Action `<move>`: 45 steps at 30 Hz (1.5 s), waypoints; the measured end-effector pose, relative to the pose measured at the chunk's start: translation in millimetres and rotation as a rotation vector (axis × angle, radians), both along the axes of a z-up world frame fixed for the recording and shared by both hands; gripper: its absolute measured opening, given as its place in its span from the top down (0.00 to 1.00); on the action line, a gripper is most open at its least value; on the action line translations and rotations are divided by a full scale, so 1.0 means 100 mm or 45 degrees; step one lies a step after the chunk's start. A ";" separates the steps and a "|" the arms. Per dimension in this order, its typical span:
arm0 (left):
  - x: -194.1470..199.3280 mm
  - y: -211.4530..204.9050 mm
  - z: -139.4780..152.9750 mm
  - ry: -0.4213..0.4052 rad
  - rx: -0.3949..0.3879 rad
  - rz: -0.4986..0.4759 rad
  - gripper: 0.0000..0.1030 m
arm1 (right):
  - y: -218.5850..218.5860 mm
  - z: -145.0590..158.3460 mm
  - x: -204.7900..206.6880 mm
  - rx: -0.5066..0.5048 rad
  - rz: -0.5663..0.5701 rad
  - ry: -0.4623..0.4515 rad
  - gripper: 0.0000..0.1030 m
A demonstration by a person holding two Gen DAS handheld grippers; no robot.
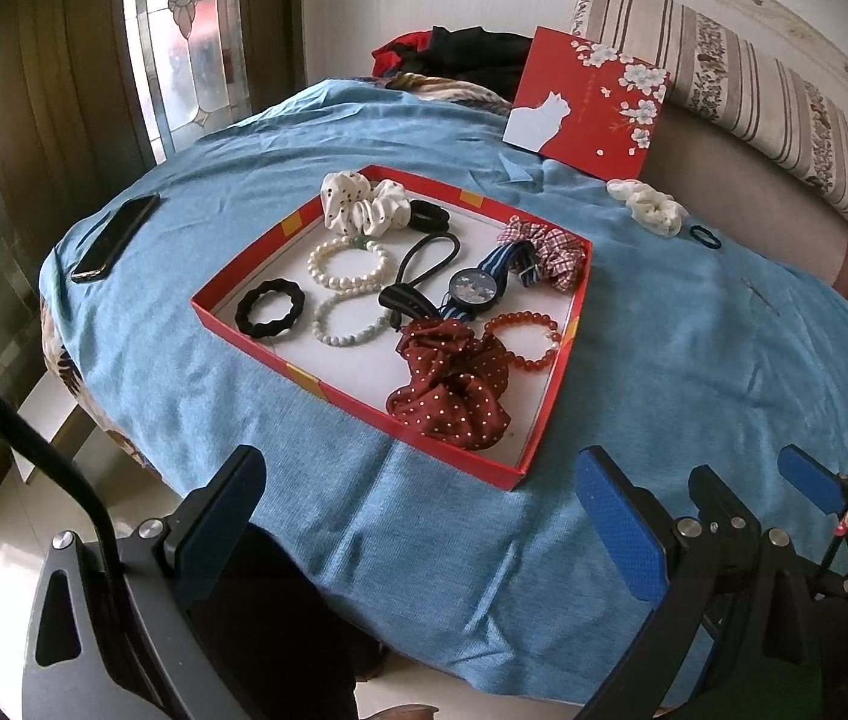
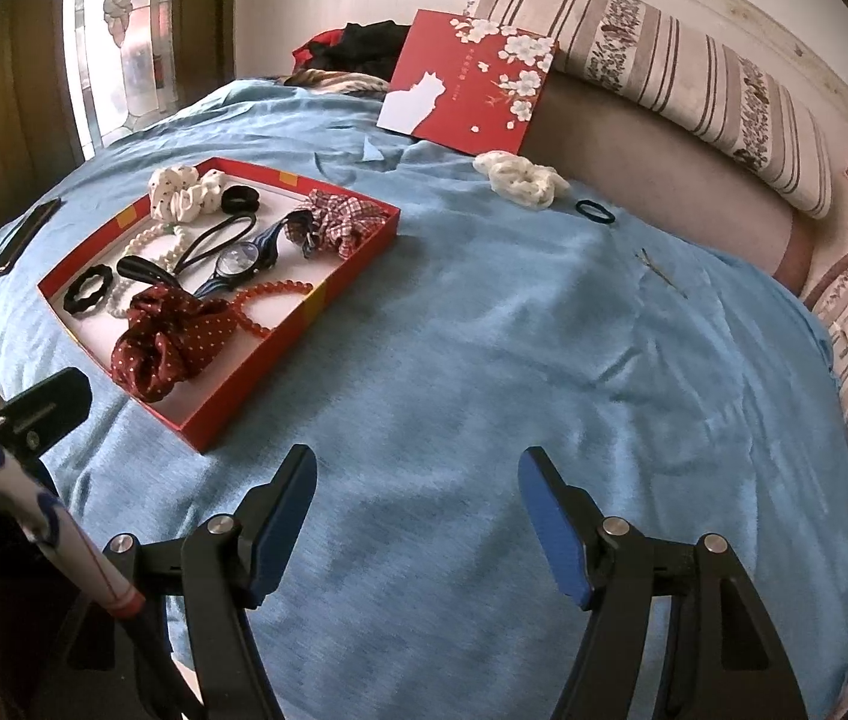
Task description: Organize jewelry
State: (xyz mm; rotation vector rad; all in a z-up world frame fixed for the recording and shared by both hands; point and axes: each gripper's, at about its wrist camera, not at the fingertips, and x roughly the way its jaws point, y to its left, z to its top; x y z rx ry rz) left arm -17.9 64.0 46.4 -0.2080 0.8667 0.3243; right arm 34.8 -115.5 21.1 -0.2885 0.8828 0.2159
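Observation:
A shallow red box [image 1: 357, 408] [image 2: 261, 384] lies on the blue cloth, filled with scrunchies, bead bracelets, black hair ties and a watch [image 1: 475, 291] [image 2: 237, 261]. Outside it, far right, lie a white scrunchie [image 1: 652, 204] [image 2: 520, 177] and a small dark hair tie [image 1: 706, 236] [image 2: 595, 210]. My left gripper [image 1: 417, 504] hangs open over the near edge of the cloth, in front of the box. To the right of the box, my right gripper [image 2: 417, 510] is also open above bare cloth. Neither holds anything.
The red lid with a white cat and flowers [image 1: 592, 96] [image 2: 472, 84] leans against a striped sofa cushion [image 2: 694, 60]. A black phone [image 1: 114, 237] [image 2: 21, 234] lies at the cloth's left edge. A thin hairpin [image 2: 661, 273] rests on the cloth. Dark clothes [image 1: 460, 54] are piled behind.

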 end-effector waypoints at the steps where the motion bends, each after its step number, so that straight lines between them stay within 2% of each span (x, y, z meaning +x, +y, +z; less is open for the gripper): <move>1: 0.00 0.00 0.00 0.001 0.000 0.001 0.01 | 0.01 -0.01 0.00 0.000 0.002 0.001 0.28; 6: 0.01 0.01 0.01 0.002 0.005 -0.007 0.01 | 0.00 -0.04 0.03 0.003 0.000 0.016 0.28; 9: 0.06 0.15 0.06 -0.018 0.016 -0.003 0.01 | 0.00 -0.05 0.11 0.023 0.003 0.042 0.28; 12: 0.14 0.41 0.11 -0.020 0.050 0.001 0.01 | 0.00 -0.04 0.26 0.077 0.000 0.072 0.28; 16: 0.14 0.86 0.14 -0.003 0.144 0.090 0.01 | 0.05 -0.03 0.63 0.199 -0.028 0.117 0.28; 20: 0.07 1.26 0.08 0.014 0.123 0.181 0.01 | 0.27 -0.15 1.06 0.289 -0.024 0.175 0.29; 21: 0.06 1.32 0.06 0.020 0.105 0.194 0.01 | 0.34 -0.21 1.19 0.302 -0.022 0.200 0.32; 23: 0.04 1.43 0.00 0.034 0.060 0.213 0.01 | 0.48 -0.36 1.42 0.309 -0.028 0.259 0.48; 24: 0.03 1.46 -0.02 0.039 0.051 0.214 0.01 | 0.55 -0.43 1.51 0.300 -0.037 0.282 0.52; 25: 0.03 1.47 -0.04 0.045 0.050 0.213 0.01 | 0.61 -0.51 1.60 0.288 -0.046 0.312 0.60; 26: 0.03 1.48 -0.06 0.049 0.053 0.213 0.01 | 0.63 -0.56 1.64 0.281 -0.051 0.332 0.73; 27: 0.04 1.48 -0.08 0.051 0.057 0.213 0.01 | 0.64 -0.61 1.68 0.277 -0.053 0.352 0.75; 29: 0.04 1.50 -0.11 0.051 0.047 0.213 0.01 | 0.65 -0.63 1.69 0.267 -0.052 0.348 0.77; 34: 0.10 1.53 -0.16 0.046 0.005 0.196 0.01 | 0.69 -0.58 1.65 0.118 -0.038 0.286 0.77; 36: 0.12 1.51 -0.18 0.048 0.004 0.178 0.01 | 0.73 -0.42 1.51 0.101 0.002 0.230 0.72; 38: 0.13 1.49 -0.18 0.046 0.012 0.162 0.01 | 0.77 -0.23 1.29 0.140 0.102 0.185 0.72; 41: 0.15 1.50 -0.21 0.044 0.016 0.162 0.01 | 0.97 -0.20 0.98 0.189 0.286 0.268 0.72; 42: 0.15 1.50 -0.22 0.044 0.006 0.161 0.01 | 1.06 -0.26 0.92 0.179 0.325 0.302 0.72; 44: 0.16 1.50 -0.24 0.051 -0.009 0.160 0.01 | 1.26 -0.45 0.82 0.144 0.398 0.370 0.82; 45: 0.16 1.50 -0.24 0.054 -0.009 0.159 0.01 | 1.35 -0.55 0.80 0.114 0.414 0.389 0.82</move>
